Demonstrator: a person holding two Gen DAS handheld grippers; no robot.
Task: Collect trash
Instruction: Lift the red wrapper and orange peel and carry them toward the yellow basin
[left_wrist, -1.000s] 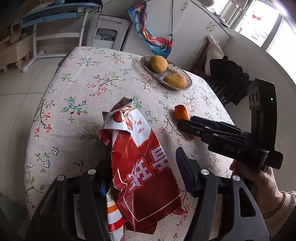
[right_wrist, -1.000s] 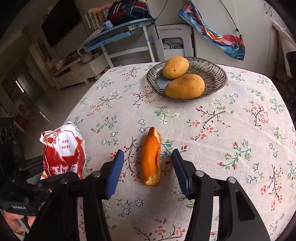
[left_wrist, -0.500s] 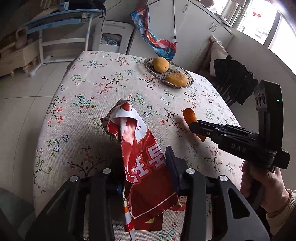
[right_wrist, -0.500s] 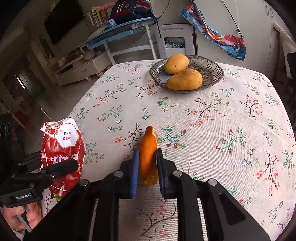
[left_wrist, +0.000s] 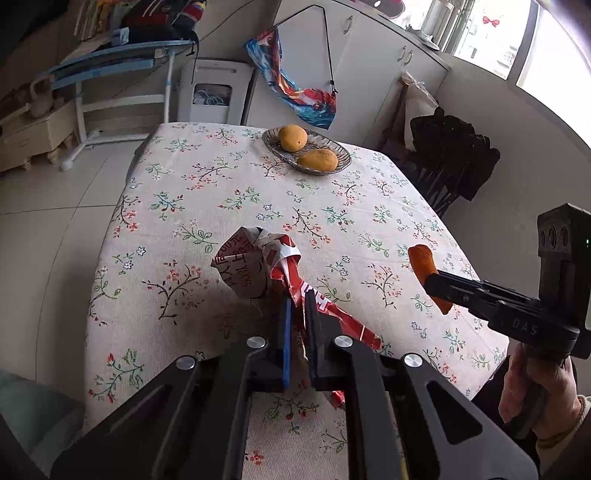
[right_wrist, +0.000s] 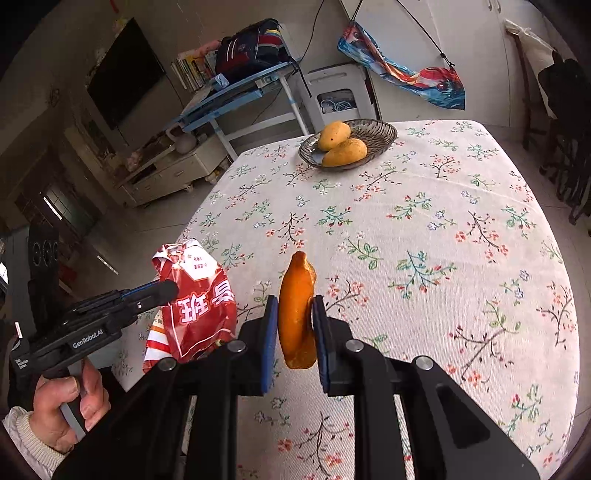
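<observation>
L gripper (left_wrist: 297, 314): jaws pinched tight on red snack wrapper (left_wrist: 258, 267); 1 s ago they stood wide apart either side of it, 0.5 s ago half closed.
R gripper (right_wrist: 293, 314): clamped on orange peel strip (right_wrist: 297, 314), pads on its two flat sides; 1 s ago open around it w/ peel flat on cloth.
Change: both items now off the floral tablecloth (right_wrist: 461, 229); table looks farther in both views vs 0.5 s ago, so both grippers have risen.
Meaning (judgement): both grabs done; what's left is carry + drop. No bin visible in either view, so destination unknown.
Wrapper location: in L gripper, above near-left part of table; in R view it hangs just left of R gripper (right_wrist: 195, 295).
Wrapper axis: long axis runs fwd along fingers, crumpled white-printed end points away + up; loose red tail trails back under jaws.
Peel location: in R gripper, above near-centre of table; seen from L view at far right (left_wrist: 428, 280).
Peel axis: long axis fwd along fingers, narrow tip points away from cam, blunt end hangs below pads.
Untouched: two mangoes (right_wrist: 343, 146) in glass dish (right_wrist: 384, 131), far end, well apart from both grippers.
Risk (judgement): wrapper thin, slippery; tail may snag on the cloth.
</observation>
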